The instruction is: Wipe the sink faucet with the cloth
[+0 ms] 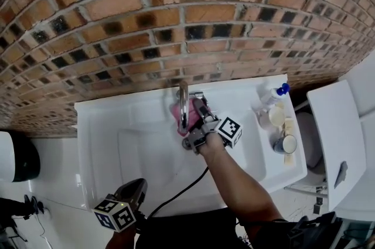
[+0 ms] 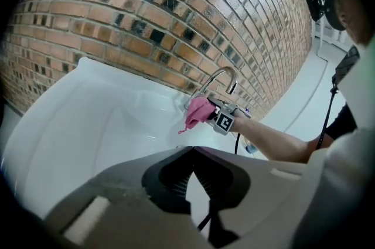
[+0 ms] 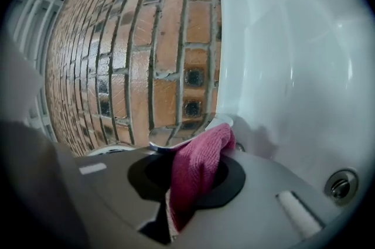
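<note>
Wiping looks under way: the right gripper (image 1: 195,120) has its fingers clamped on the pink cloth (image 3: 196,174), which is pressed against the faucet (image 1: 183,98) spout at the back of the sink (image 1: 105,125). The left gripper (image 2: 193,151) hangs near the sink's front edge, fingers together and empty. Which parts are already wiped cannot be told.

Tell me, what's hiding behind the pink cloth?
The shiny faucet. The cloth presses against its curved pipe, so that stretch is covered. Behind both stands the brick wall.
</note>
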`<state>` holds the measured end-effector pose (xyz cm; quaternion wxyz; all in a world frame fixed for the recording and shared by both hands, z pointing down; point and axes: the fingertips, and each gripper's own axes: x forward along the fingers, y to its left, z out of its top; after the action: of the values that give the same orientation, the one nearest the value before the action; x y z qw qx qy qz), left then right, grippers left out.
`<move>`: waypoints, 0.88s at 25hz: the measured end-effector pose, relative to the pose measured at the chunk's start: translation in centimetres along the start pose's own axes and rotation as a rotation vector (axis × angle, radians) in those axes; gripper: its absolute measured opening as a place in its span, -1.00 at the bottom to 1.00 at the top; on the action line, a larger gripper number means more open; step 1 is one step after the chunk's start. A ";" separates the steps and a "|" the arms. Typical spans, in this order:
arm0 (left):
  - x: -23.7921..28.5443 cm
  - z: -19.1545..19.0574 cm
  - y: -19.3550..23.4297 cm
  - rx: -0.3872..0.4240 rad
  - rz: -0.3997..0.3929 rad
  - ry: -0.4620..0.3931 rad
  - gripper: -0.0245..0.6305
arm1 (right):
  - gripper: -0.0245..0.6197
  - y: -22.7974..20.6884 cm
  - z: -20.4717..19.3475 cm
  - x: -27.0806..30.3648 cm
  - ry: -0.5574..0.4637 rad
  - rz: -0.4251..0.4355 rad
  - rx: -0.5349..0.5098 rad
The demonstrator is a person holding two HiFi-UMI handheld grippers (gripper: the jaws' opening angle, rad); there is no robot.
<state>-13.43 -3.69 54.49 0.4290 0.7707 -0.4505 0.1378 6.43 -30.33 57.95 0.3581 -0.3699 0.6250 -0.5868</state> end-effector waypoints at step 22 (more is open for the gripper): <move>1.9 -0.8 -2.5 -0.032 0.025 -0.023 -0.91 | -0.74 -0.1 -3.8 -0.8 0.246 0.016 -0.196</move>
<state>-10.18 -3.56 54.77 0.4343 0.7596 -0.4671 0.1269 3.43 -27.80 58.24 0.2454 -0.3236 0.7214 -0.5610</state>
